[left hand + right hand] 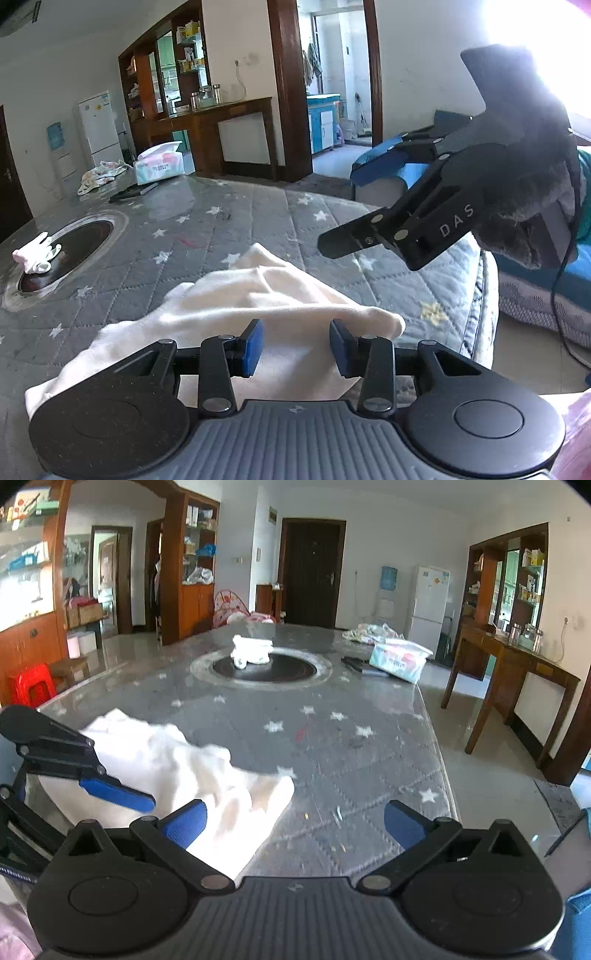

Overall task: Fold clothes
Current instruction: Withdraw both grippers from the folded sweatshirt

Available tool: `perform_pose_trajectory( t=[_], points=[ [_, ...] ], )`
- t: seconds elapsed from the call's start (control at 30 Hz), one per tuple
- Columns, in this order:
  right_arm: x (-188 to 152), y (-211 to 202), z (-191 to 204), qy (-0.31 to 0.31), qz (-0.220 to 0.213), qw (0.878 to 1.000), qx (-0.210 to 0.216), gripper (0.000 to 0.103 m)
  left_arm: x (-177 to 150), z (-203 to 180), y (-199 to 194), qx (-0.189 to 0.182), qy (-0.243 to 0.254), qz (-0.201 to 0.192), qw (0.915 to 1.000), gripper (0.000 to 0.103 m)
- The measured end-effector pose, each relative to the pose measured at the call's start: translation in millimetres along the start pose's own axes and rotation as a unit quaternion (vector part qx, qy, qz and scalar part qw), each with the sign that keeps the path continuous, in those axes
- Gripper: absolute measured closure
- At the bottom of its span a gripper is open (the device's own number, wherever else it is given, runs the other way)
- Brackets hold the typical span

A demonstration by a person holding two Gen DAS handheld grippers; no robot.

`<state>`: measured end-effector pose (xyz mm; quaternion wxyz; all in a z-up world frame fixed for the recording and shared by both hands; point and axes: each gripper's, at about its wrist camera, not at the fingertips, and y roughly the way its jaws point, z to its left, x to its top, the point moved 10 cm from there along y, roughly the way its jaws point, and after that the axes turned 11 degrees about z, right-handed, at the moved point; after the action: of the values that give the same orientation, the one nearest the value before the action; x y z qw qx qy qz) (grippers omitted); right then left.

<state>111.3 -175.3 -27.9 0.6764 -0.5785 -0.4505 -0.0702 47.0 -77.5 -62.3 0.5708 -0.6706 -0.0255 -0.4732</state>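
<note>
Both the left tool [295, 345] and right tool [295, 825] hover released over the rumpled white garment [258, 295] at the desk's [221, 229] near edge, so the fold seems barely begun; next, pinch an edge.

White walls, dark door [312, 572], white fridge [428, 605], wooden sideboard [517, 661].
</note>
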Motion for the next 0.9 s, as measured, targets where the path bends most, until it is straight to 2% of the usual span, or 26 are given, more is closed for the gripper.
perform_pose_trajectory(
  t=[0.4,0.63,0.9],
  points=[
    [-43.3,20.7,0.7,-0.015,0.057,0.998,-0.001,0.0,-7.1,2.4,6.3,-0.006,-0.007,0.002,1.0,0.06],
    [-53.1,24.3,-8.7,0.042,0.051,0.997,0.038,0.0,-7.2,4.9,8.4,-0.009,-0.015,0.004,0.9998,0.059],
    [-55.2,21.9,-7.5,0.047,0.04,0.997,0.036,0.0,-8.2,4.7,7.6,-0.008,-0.021,0.004,0.9997,0.055]
  ],
)
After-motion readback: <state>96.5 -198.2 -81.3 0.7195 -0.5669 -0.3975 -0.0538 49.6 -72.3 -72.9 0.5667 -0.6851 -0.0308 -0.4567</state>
